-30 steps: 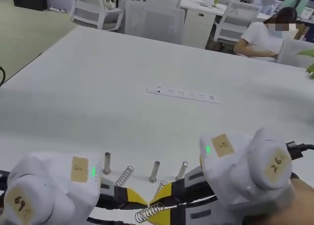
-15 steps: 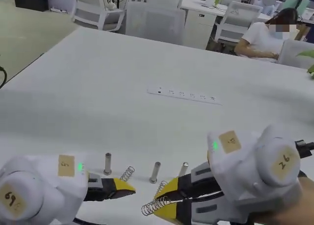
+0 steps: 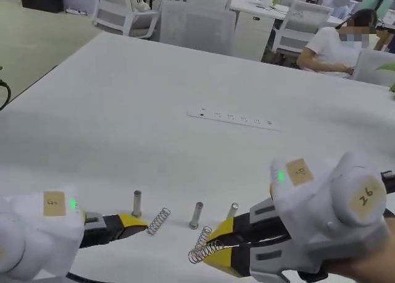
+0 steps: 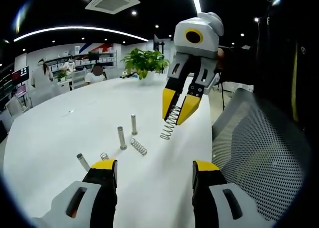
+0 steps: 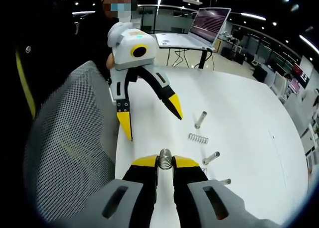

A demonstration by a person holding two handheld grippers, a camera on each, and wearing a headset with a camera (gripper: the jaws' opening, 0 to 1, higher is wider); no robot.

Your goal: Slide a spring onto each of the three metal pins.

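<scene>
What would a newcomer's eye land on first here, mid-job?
The right gripper, low right in the head view, is shut on a spring that sticks out from its yellow tips. Just ahead, three metal pins stand in a row on the white table, with a loose spring lying between the left and middle ones. The left gripper hangs open beside the left pin.
</scene>
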